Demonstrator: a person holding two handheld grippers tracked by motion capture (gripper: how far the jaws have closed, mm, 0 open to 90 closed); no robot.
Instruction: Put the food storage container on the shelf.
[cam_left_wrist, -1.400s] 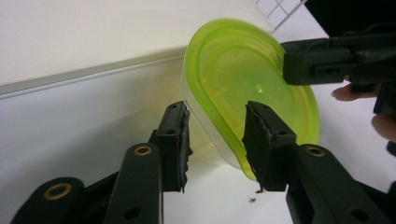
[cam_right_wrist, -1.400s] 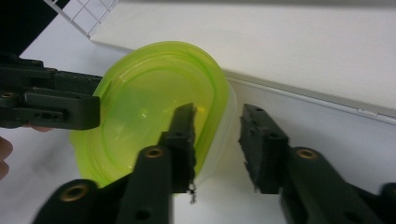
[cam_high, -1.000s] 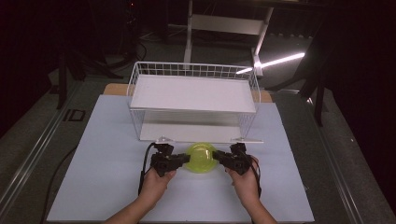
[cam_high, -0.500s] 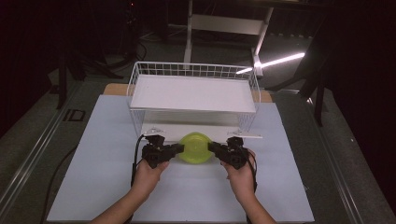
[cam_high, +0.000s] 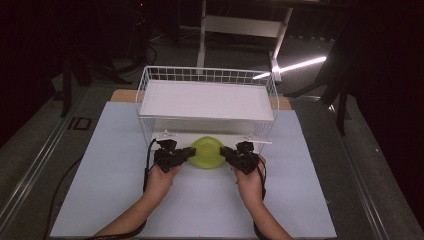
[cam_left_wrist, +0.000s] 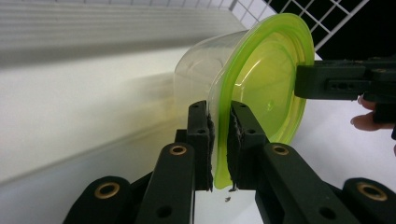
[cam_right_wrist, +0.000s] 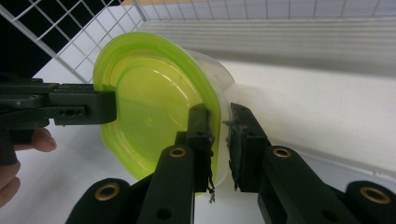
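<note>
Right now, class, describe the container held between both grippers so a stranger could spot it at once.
Find the white wire rack on the table. At its open front, lower level, sits the container: a clear tub with a lime-green lid, the one coloured thing there.

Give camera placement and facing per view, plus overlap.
High view: above the person's side, looking forward-down at the wire rack; forearms, both tools.
Left gripper view: on the left tool, facing the green-lidded tub; own jaws.
Right gripper view: on the right tool, facing the tub's opposite rim; own jaws.
Shared: both gripper views show the tub and the other tool.
</note>
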